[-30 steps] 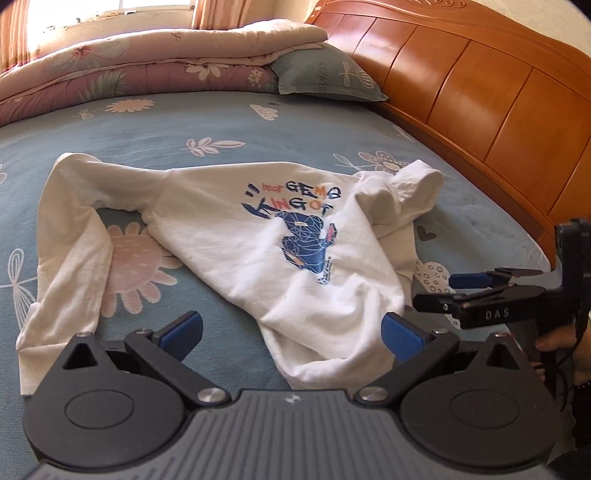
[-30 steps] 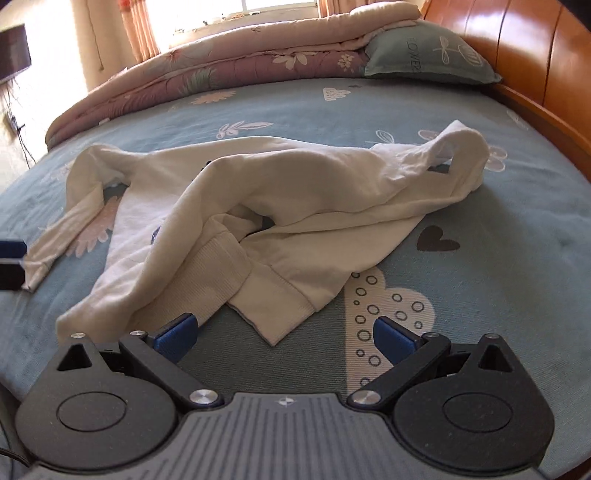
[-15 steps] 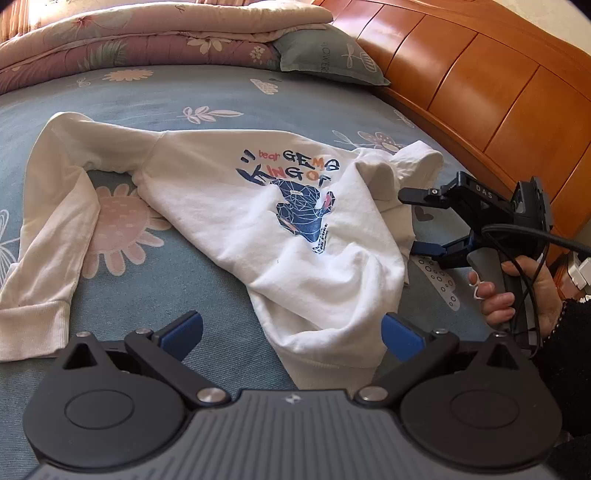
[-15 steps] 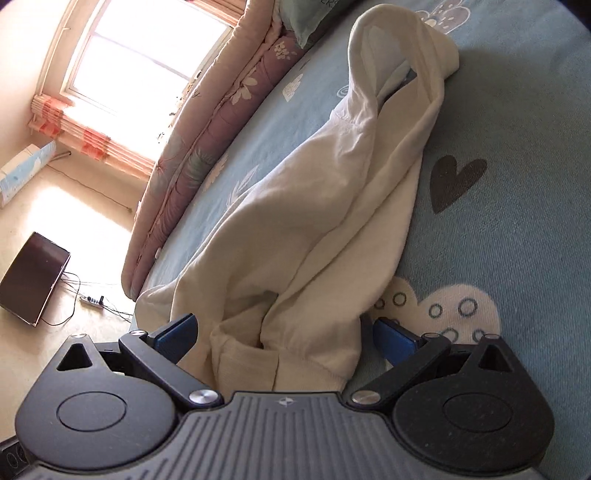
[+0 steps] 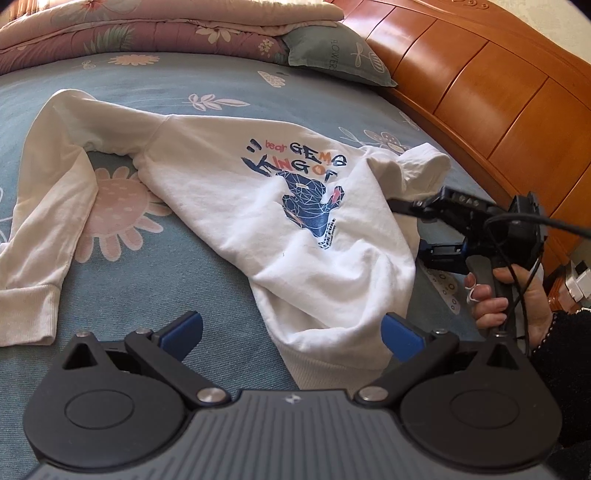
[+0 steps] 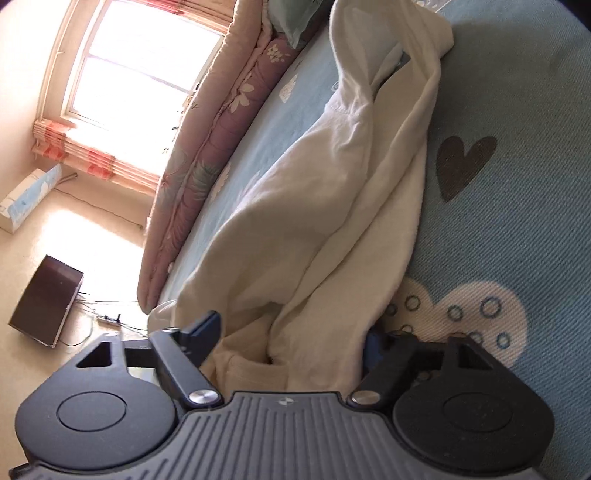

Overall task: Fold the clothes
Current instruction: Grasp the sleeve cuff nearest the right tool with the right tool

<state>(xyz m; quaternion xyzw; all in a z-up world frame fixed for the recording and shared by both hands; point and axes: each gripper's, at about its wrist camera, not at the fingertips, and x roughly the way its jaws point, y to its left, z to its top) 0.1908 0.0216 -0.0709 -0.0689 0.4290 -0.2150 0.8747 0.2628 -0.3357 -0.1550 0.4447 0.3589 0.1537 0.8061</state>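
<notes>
A white sweatshirt with a blue and orange print lies crumpled on the blue bed sheet. One sleeve stretches to the left, its cuff near the front. My left gripper is open, with the sweatshirt's hem between its blue pads. My right gripper, rolled on its side, is open around a fold of the sweatshirt. It also shows in the left wrist view at the sweatshirt's right edge, one finger over the cloth and one under.
A wooden headboard runs along the right. A grey-green pillow and a folded floral quilt lie at the far end of the bed. A window, a dark box and cables are on the floor side.
My right gripper rolled sideways and moved onto the sweatshirt's right edge, taking the cloth between its fingers. My left gripper moved closer to the hem.
</notes>
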